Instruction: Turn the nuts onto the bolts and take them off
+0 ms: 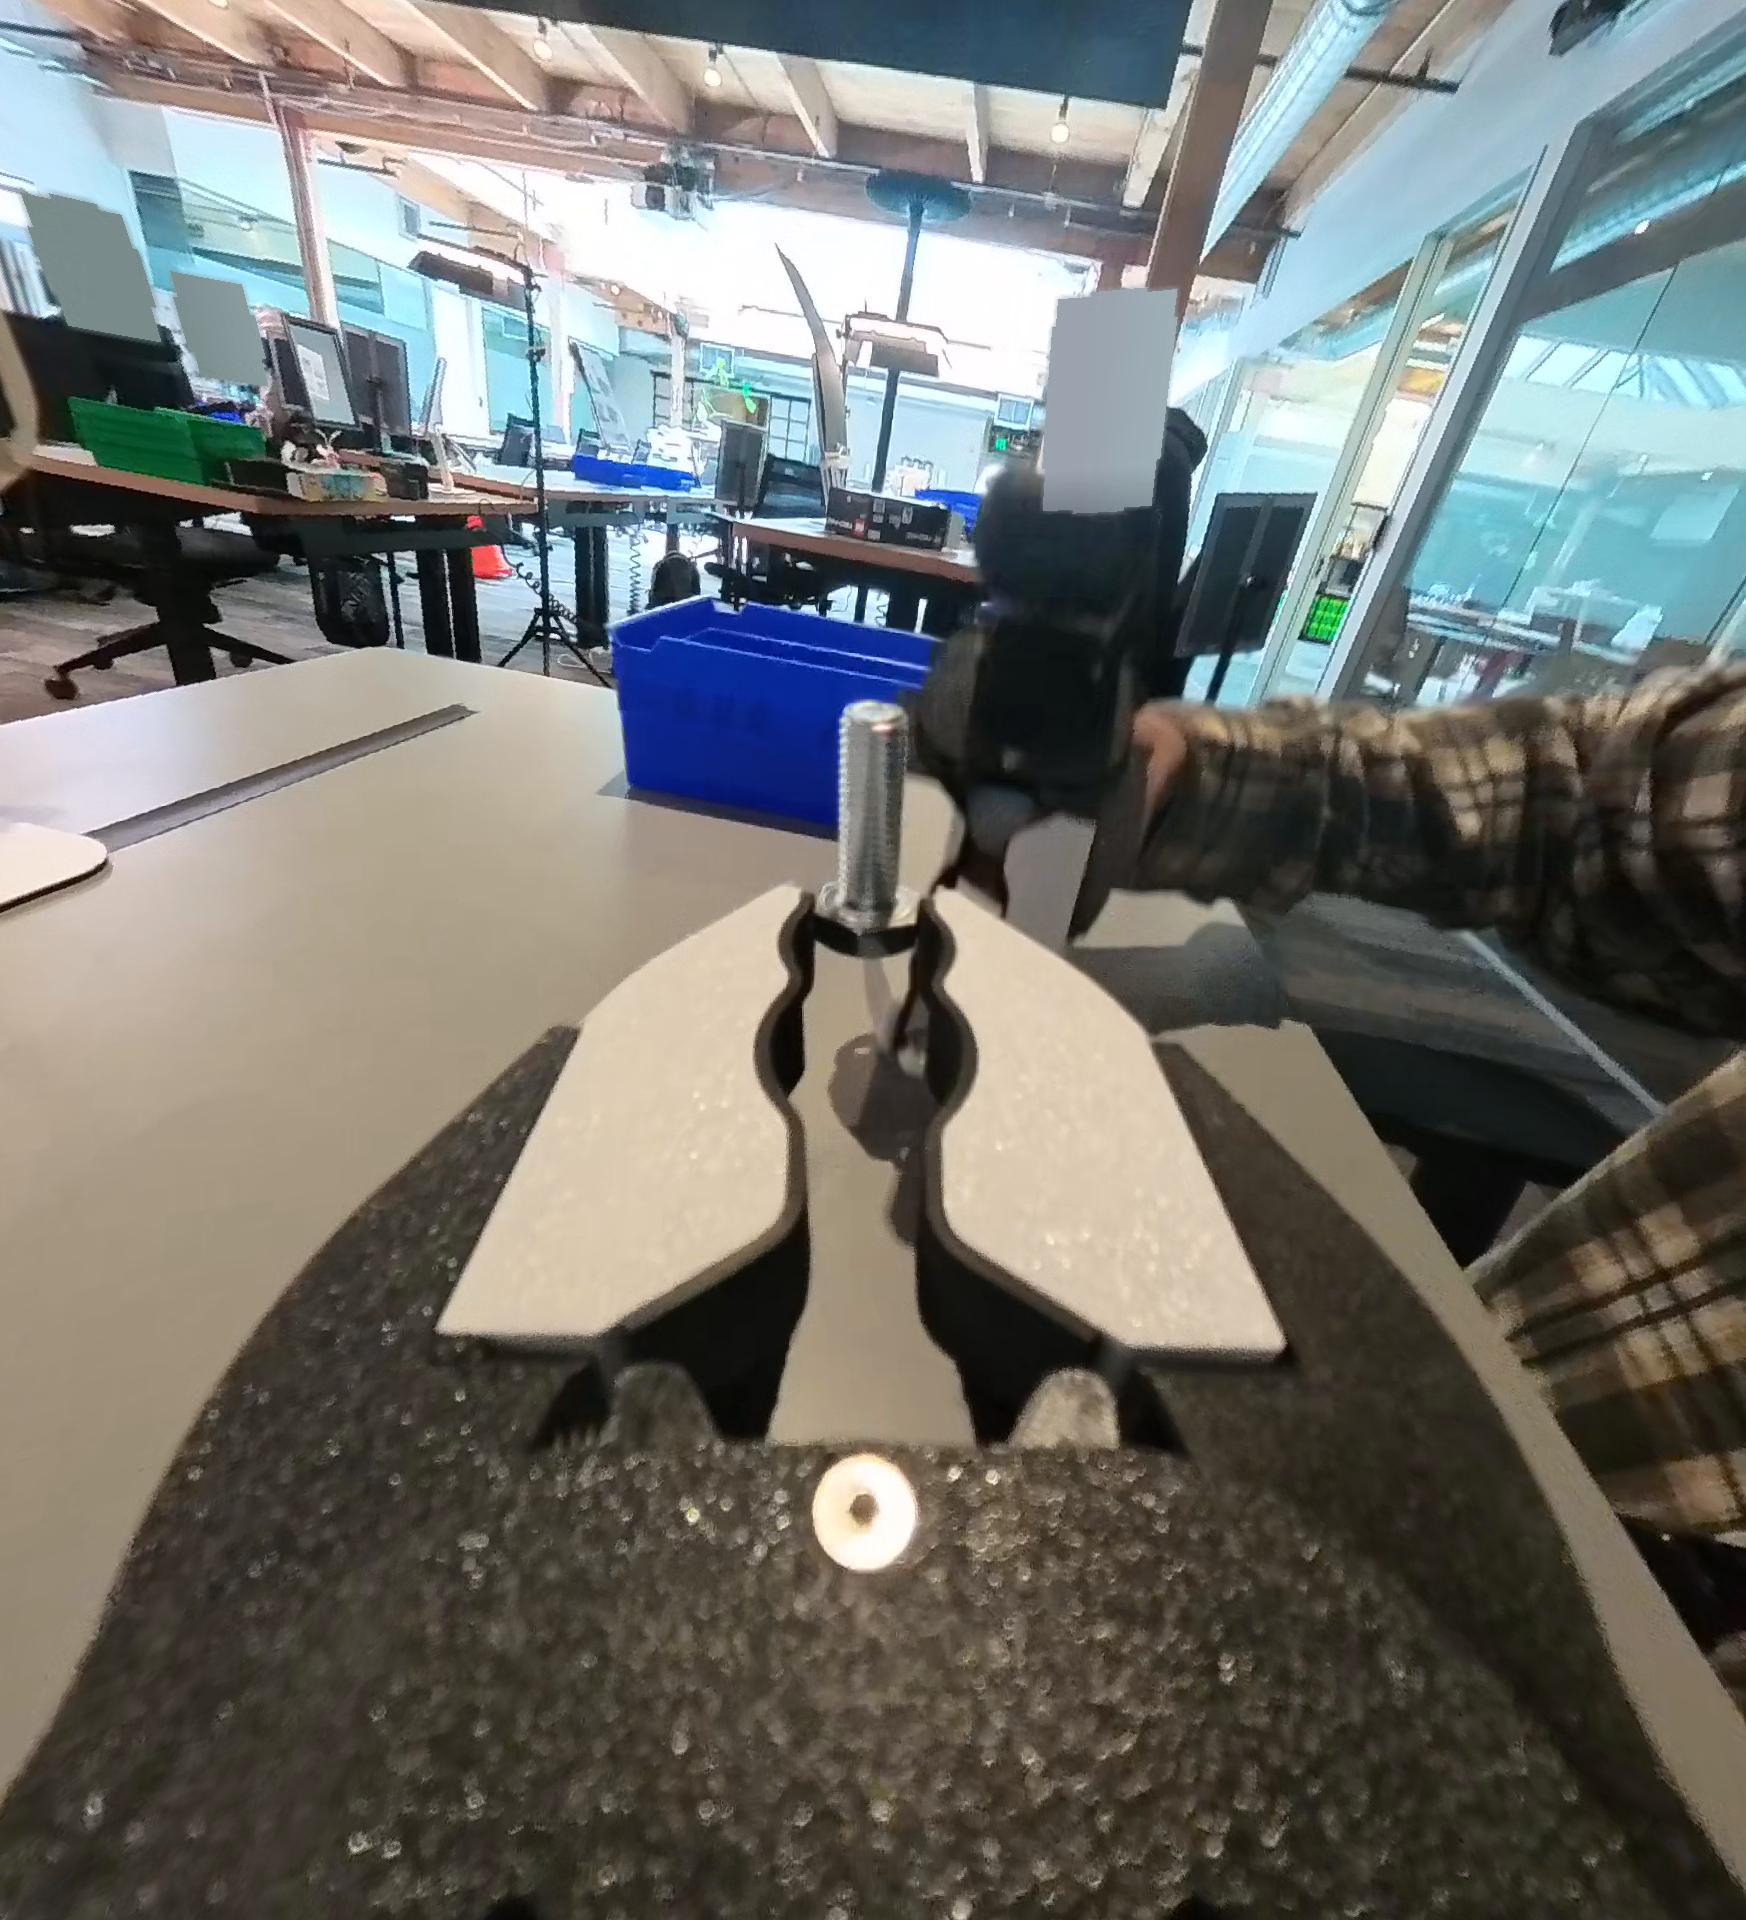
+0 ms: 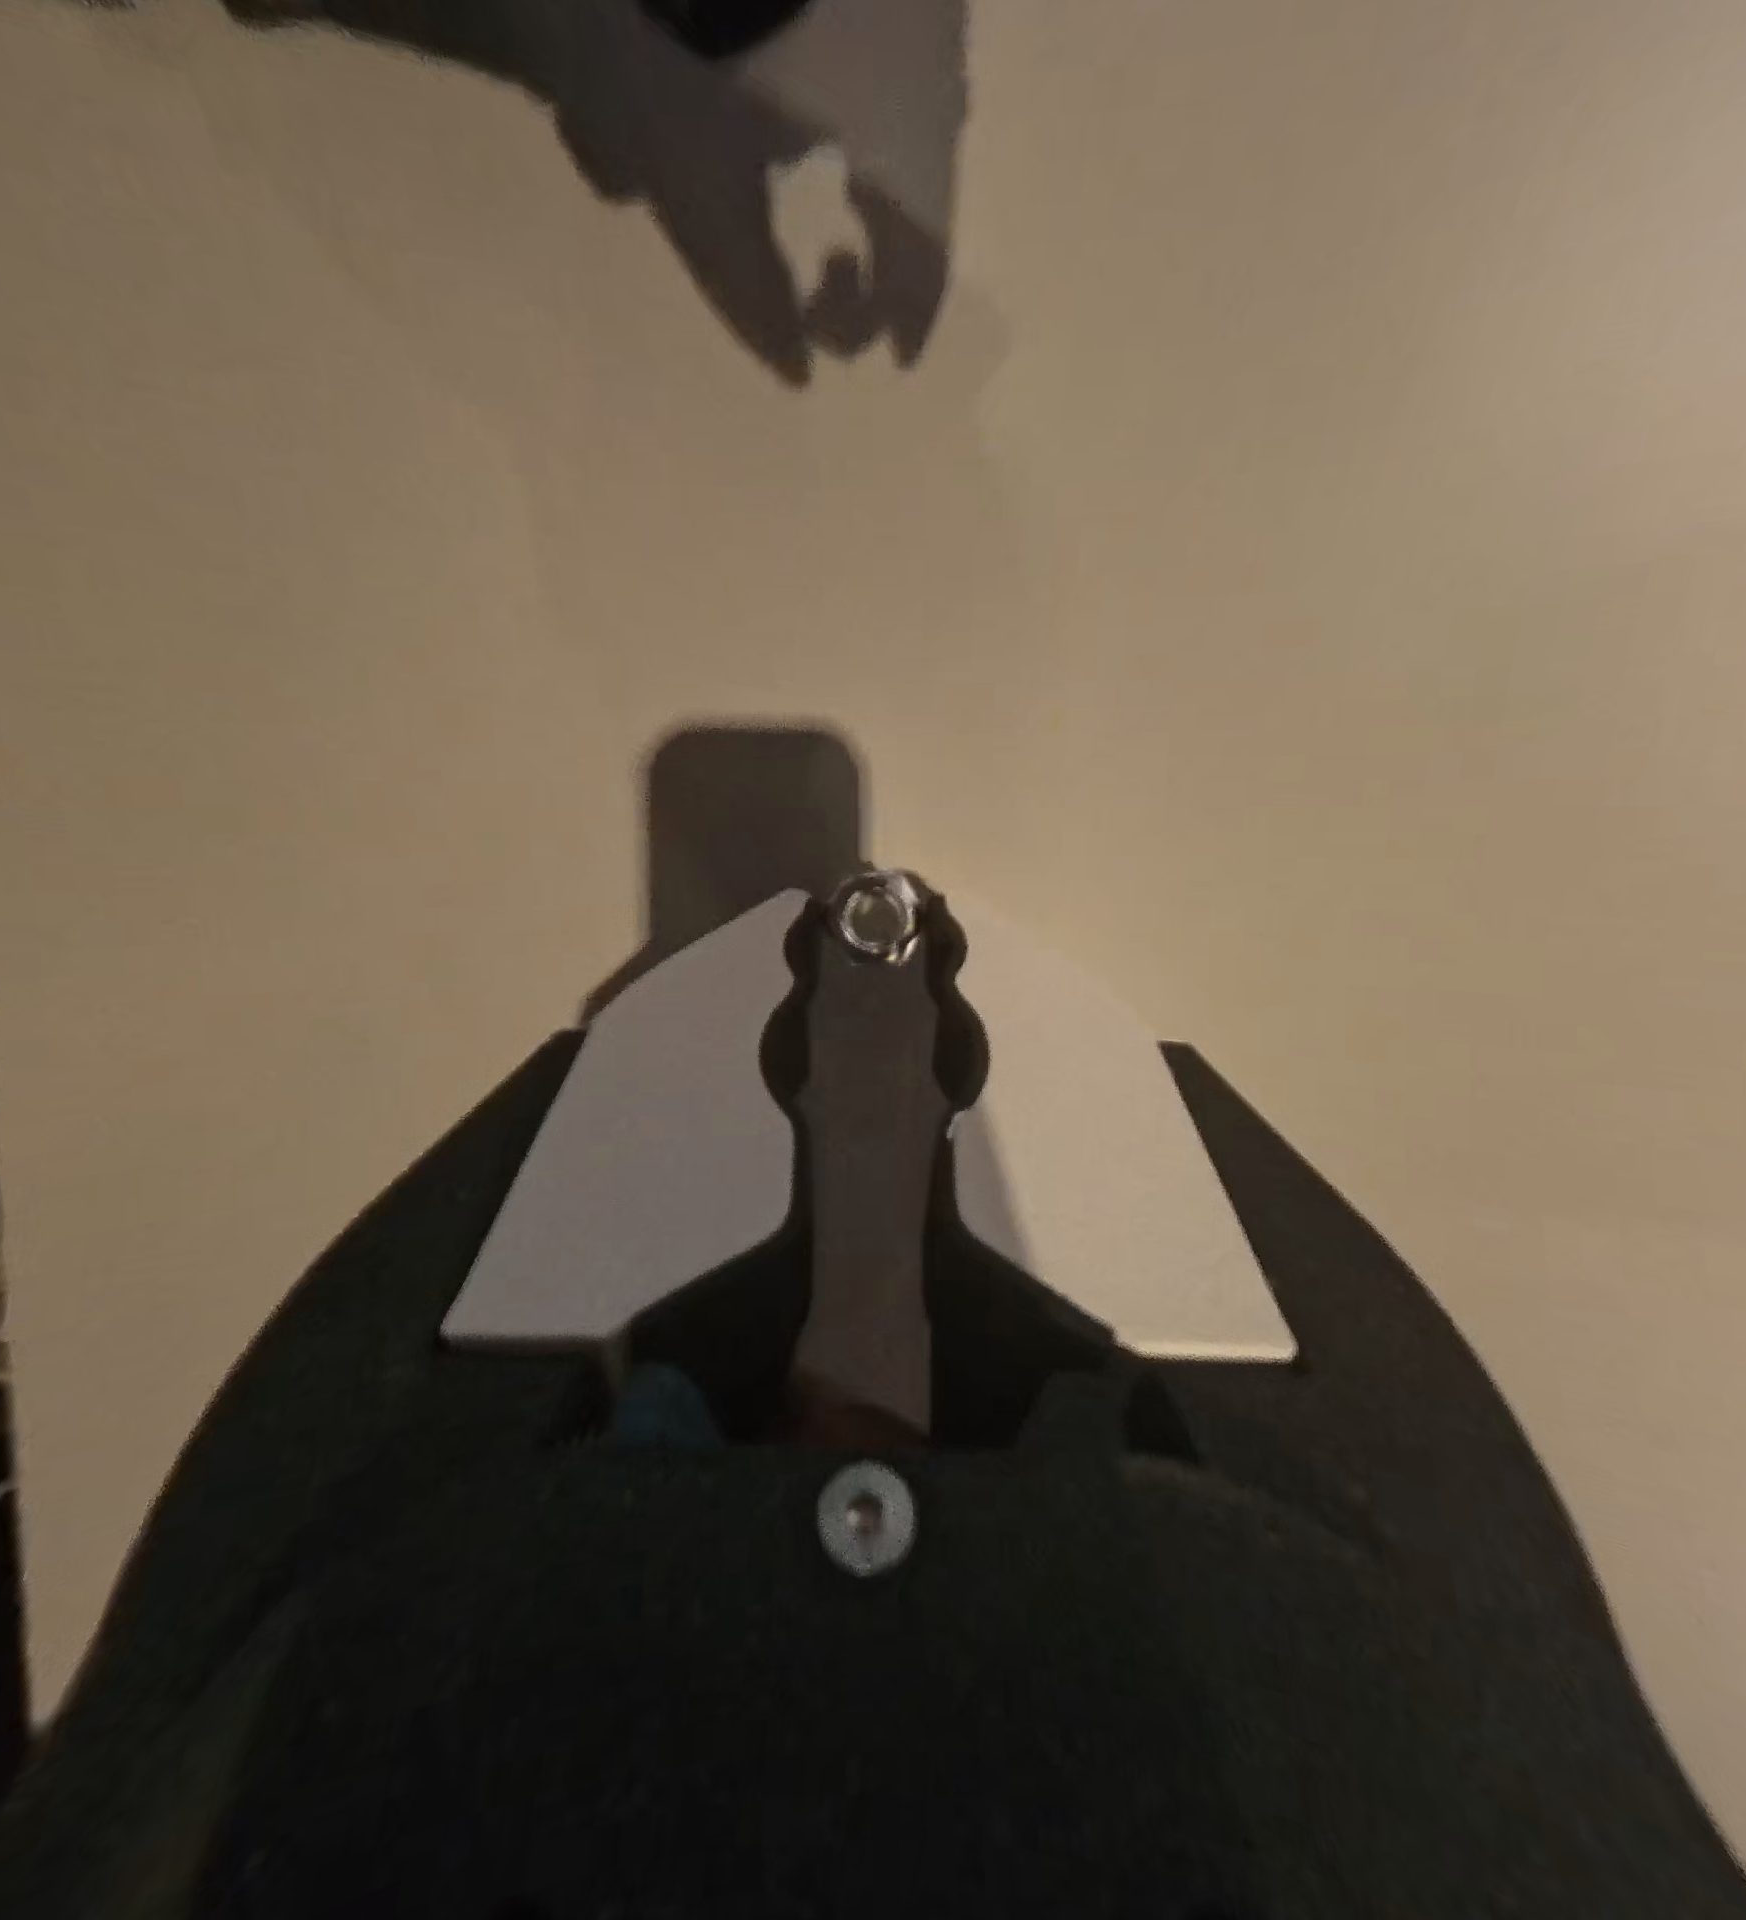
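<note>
The left gripper (image 1: 864, 920) is closed on the hexagonal head of a bolt (image 1: 871, 805), which it pinches at the very tips of its two fingers, so that the threaded shank stands upright and bare above the fingertips, just over the grey table (image 1: 277, 935). The right gripper (image 2: 874, 930) is likewise pressed together on a small metal nut (image 2: 874, 923), held at its tips with the hole facing the camera; below it there is only the plain table surface, and the picture is a little blurred, so I cannot tell how far the nut is from the bolt. In the left wrist view the right gripper (image 1: 1035, 831) shows just beside the bolt on its right, carried by a hand in a plaid sleeve (image 1: 1420, 790). I judge that the step in hand is to bring the nut to the free end of the bolt and start the thread. To do it well, the left gripper should keep the bolt steady and vertical, and the nut should come down with its hole exactly in line with the shank, flat and not tilted, otherwise the thread may cross and jam. The first turns should be light. A blue bin (image 1: 744, 717) stands behind the bolt, at the far table edge.
</note>
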Demonstrator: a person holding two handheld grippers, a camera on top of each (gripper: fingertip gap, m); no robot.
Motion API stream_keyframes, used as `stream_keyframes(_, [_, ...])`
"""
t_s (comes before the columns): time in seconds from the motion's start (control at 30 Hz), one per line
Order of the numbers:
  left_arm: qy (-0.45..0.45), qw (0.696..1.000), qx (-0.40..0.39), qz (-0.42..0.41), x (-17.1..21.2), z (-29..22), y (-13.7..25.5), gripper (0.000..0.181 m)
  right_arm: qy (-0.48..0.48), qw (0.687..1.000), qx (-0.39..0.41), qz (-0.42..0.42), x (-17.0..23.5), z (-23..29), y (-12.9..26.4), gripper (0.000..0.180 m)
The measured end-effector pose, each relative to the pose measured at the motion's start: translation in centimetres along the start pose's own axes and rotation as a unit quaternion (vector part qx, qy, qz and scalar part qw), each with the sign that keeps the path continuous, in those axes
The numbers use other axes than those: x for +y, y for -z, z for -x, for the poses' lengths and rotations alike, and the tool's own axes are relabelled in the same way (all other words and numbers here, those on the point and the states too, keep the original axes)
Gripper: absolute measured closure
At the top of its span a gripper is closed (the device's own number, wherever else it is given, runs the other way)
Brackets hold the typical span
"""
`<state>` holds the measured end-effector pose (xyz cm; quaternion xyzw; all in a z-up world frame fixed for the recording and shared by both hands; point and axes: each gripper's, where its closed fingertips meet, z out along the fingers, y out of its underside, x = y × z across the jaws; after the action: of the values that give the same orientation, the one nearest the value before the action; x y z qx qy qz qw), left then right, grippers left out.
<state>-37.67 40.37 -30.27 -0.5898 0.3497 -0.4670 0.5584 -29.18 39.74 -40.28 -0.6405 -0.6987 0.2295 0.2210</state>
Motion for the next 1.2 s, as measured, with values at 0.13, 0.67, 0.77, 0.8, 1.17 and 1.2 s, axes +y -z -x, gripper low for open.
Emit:
stream_keyframes(0.13, [-0.021, 1.0, 0.001, 0.021, 0.5, -0.7, -0.6, 0.163, 0.026, 0.999, 0.003, -0.019, -5.5, -0.7, 4.8, 0.161])
stream_keyframes(0.67, [-0.091, 0.993, -0.03, 0.072, 1.5, -1.3, -1.4, 0.163, 0.142, 0.988, -0.047, 0.04, -14.2, 0.4, 5.3, 0.161])
stream_keyframes(0.77, [-0.096, 0.992, -0.033, 0.074, 1.5, -1.3, -1.4, 0.163, 0.141, 0.987, -0.052, 0.049, -14.1, 0.4, 5.1, 0.161])
stream_keyframes(0.8, [-0.097, 0.992, -0.035, 0.074, 1.4, -1.3, -1.4, 0.163, 0.143, 0.987, -0.051, 0.053, -14.0, 0.4, 5.0, 0.161])
stream_keyframes(1.17, [-0.106, 0.99, -0.057, 0.075, 1.4, -1.0, -1.4, 0.163, 0.103, 0.994, -0.04, 0.026, -14.2, 0.1, 4.7, 0.161])
stream_keyframes(1.2, [-0.108, 0.99, -0.061, 0.073, 1.3, -0.9, -1.3, 0.163, 0.092, 0.995, -0.037, 0.017, -14.3, 0.0, 4.7, 0.161])
